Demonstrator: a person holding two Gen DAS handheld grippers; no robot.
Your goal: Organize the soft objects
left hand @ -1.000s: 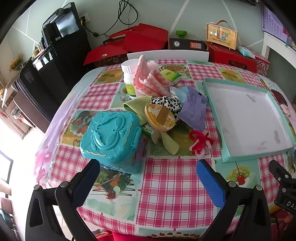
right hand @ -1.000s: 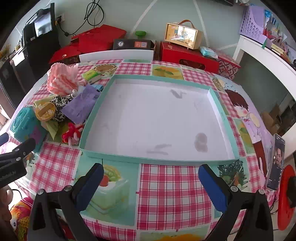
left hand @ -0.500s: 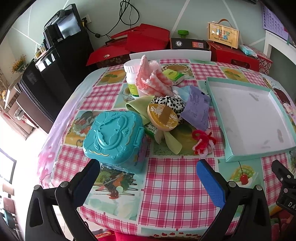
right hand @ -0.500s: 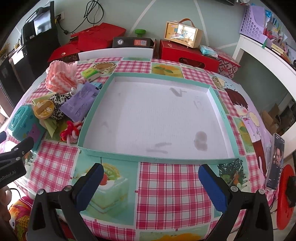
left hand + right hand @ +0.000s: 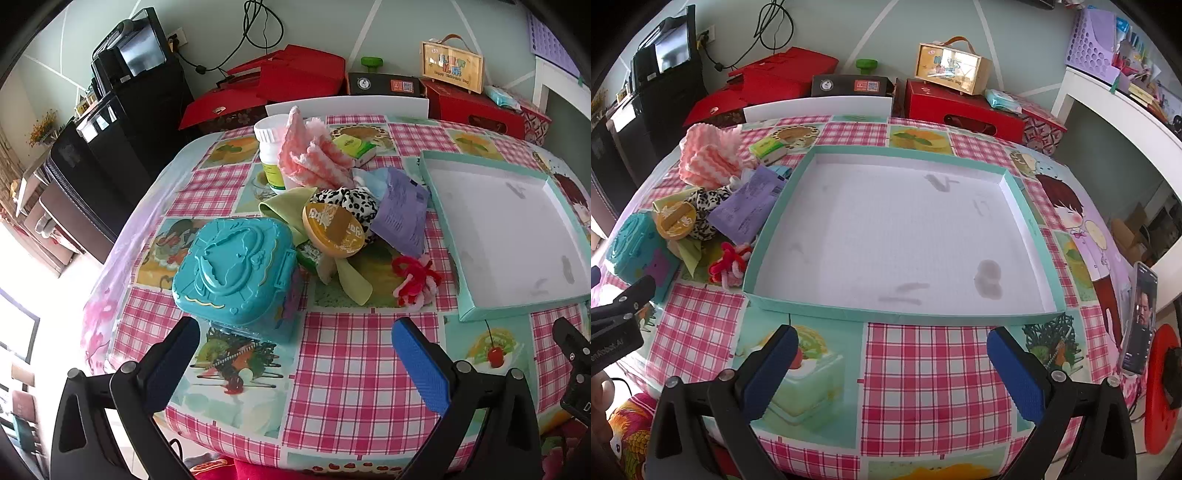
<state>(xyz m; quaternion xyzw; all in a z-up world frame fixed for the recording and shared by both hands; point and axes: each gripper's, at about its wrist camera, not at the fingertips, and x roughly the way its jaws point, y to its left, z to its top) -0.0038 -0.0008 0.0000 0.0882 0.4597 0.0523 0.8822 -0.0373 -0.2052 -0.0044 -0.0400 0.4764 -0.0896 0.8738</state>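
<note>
Pink knitted cloth [image 5: 314, 155], leopard-print fabric [image 5: 351, 201] and red-white chenille twist [image 5: 415, 280] lay heaped at 12 o'clock of my left claw [image 5: 295, 354], jaws wide, empty. My right claw [image 5: 890, 363], equally wide, faced the teal tray [image 5: 1027, 218], presumably their destination.

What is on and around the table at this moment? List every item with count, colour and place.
tray: 1, teal rim, white inside, nothing in it, table's right half
toy case: 1, turquoise, left of pile
pink cloth: 1, pink-white, back of pile
bottle: 1, white, beside pink cloth
leopard scrunchie: 1, black-white, mid pile
round lid: 1, orange, atop pile
purple packet: 1, lilac, by tray
red chenille toy: 1, red-pink, pile front
green cloth: 1, light green, under lid
phone: 1, propped at right edge
left gripper: fingers open, holding nothing
right gripper: fingers open, holding nothing
</note>
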